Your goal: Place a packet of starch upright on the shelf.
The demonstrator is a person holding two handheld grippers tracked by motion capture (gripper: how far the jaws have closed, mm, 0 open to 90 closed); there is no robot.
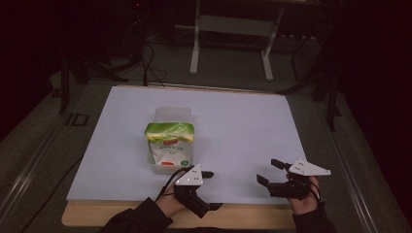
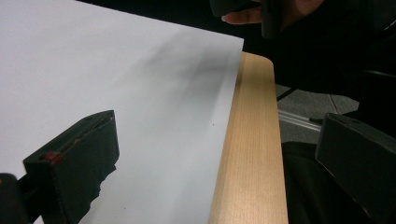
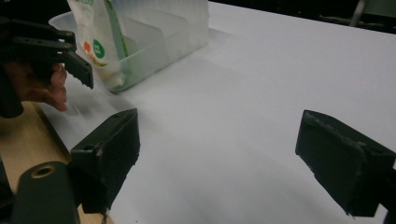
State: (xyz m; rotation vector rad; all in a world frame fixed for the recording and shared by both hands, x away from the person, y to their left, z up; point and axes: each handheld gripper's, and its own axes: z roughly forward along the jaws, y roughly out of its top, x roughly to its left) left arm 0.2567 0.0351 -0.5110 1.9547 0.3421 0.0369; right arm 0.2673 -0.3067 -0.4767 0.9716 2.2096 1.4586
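Observation:
A clear plastic container [image 1: 172,115] stands on the white sheet [image 1: 233,126], left of centre, holding an upright green-and-white bag [image 1: 169,144]. My left gripper [image 1: 215,190] is open just in front of the container at the sheet's near edge, its jaws pointing right. My right gripper [image 1: 266,170] is open further right, jaws pointing left, with nothing between them. In the right gripper view the wide-apart jaws of my right gripper [image 3: 219,116] frame bare sheet, with the container [image 3: 159,39] and bag [image 3: 100,39] at top left. The left gripper [image 2: 220,119] spans the sheet's edge.
The wooden table edge [image 1: 145,214] runs along the front below the sheet. Past the table lie dark floor, cables [image 1: 145,63] and a white metal frame [image 1: 233,29]. Bare sheet extends right of and behind the container.

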